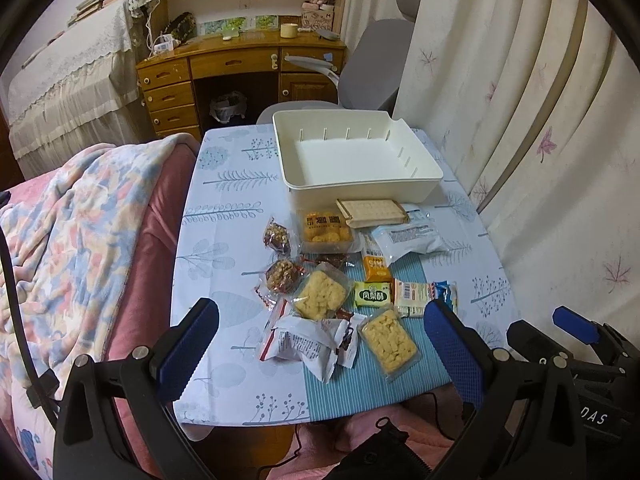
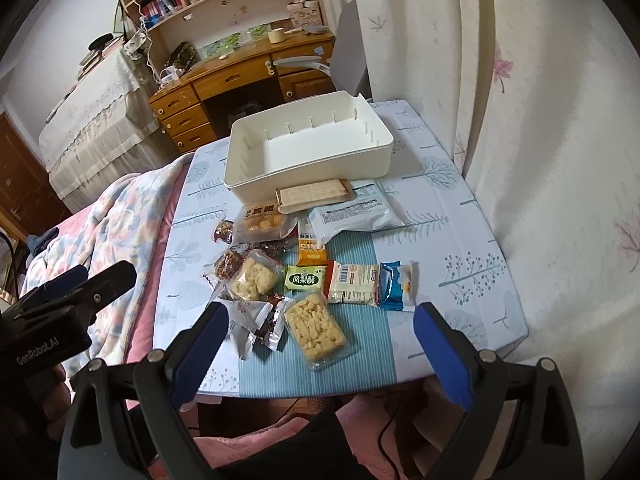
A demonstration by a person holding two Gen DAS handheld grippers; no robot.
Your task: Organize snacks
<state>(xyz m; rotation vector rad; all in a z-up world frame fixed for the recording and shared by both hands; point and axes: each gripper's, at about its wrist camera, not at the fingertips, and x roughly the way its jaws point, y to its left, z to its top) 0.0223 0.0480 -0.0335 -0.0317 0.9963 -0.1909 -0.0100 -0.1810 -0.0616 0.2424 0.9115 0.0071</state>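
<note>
Cream plastic bin at the far end of the small table, empty, mouth up and ready to take the snacks. Just near of it, heaped loose: a cracker pack touching the bin's near wall, a white pouch, a green pineapple-cake packet, two clear-wrapped puffed-rice cakes, nut clusters. Left gripper and right gripper both hovering at the near edge over the heap, jaws spread wide, gripping nothing; probably lined up for a first pick. Nothing sorted yet.
</note>
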